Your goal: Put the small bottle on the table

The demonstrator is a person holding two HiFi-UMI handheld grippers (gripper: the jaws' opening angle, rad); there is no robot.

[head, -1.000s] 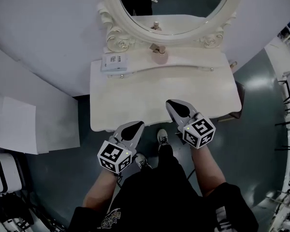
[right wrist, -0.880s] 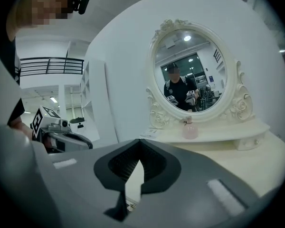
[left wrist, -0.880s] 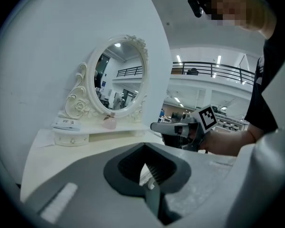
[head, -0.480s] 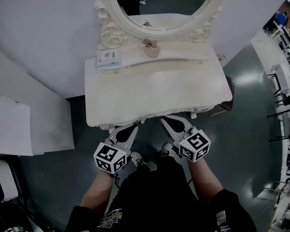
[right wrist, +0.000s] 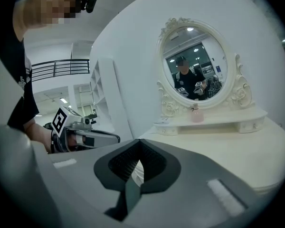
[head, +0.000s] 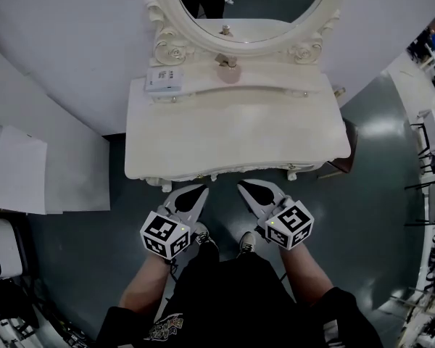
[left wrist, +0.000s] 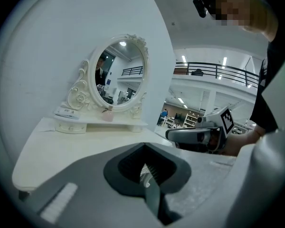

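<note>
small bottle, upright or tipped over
Upright: the small bottle stands cap up on the shelf below the mirror.

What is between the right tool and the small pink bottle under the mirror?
Only bare tabletop and the shelf edge lie between the right tool and the small pink bottle, clearest in the head view.
</note>
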